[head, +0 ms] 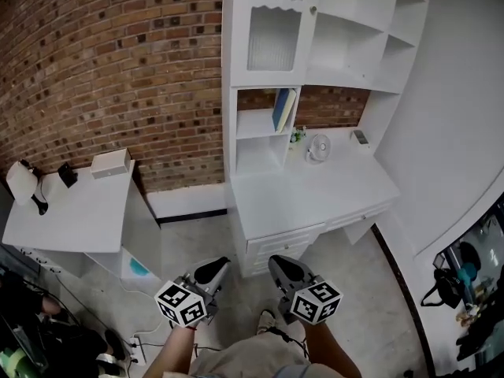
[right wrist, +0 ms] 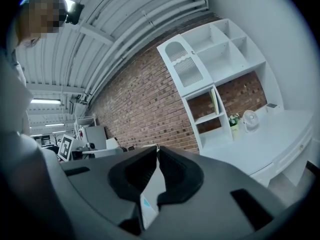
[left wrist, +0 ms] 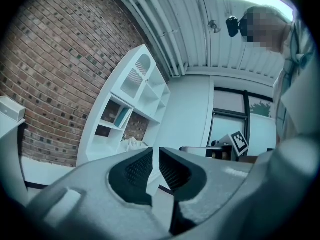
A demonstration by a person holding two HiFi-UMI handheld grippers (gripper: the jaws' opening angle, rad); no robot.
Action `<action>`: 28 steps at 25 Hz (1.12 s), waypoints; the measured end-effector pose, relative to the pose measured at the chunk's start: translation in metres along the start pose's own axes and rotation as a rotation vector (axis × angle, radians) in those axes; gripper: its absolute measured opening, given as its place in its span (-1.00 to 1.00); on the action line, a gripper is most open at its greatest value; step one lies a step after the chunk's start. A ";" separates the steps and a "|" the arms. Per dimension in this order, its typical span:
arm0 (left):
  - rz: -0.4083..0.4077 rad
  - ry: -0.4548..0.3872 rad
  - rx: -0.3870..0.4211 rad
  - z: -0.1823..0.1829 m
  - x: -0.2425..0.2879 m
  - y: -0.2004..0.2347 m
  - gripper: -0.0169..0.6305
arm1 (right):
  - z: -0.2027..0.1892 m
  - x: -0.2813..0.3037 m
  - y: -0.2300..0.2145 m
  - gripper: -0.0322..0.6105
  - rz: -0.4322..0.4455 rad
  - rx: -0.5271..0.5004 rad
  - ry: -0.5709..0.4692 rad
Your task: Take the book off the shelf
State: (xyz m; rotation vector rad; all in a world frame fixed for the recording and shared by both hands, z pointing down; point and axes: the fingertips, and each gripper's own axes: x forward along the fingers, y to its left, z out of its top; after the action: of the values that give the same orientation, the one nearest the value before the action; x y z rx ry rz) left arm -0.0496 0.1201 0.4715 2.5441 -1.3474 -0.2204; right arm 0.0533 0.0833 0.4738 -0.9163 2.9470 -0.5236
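Observation:
A blue book point(head: 283, 109) leans upright in the middle cubby of the white shelf unit point(head: 260, 124) against the brick wall. The left gripper view shows the book point(left wrist: 121, 116) small and far off, as does the right gripper view, where the book point(right wrist: 214, 101) stands in the same cubby. My left gripper point(head: 213, 272) and right gripper point(head: 285, 270) are held side by side low in the head view, close to the person's body and well short of the desk. The left gripper point(left wrist: 156, 151) has its jaws together with nothing between them. The right gripper point(right wrist: 157, 150) is likewise shut and empty.
A white desk top point(head: 331, 183) with drawers point(head: 283, 239) juts out below the shelf; a small fan point(head: 318, 147), a little plant point(head: 297, 136) and a small dark device point(head: 359, 137) stand on it. A white side table point(head: 71, 211) with a white box point(head: 110, 163) is at left.

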 end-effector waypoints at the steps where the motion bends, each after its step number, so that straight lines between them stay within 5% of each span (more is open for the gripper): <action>1: -0.003 0.000 0.000 0.003 0.011 0.005 -0.87 | 0.004 0.006 -0.010 -0.84 0.000 -0.001 0.003; 28: -0.039 0.018 0.026 0.031 0.207 0.059 -0.87 | 0.086 0.085 -0.171 -0.84 0.048 -0.041 0.022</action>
State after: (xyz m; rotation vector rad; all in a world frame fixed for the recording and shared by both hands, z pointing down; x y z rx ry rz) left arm 0.0119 -0.0884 0.4562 2.5892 -1.3025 -0.1877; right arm 0.0864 -0.1227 0.4545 -0.8462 3.0017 -0.4756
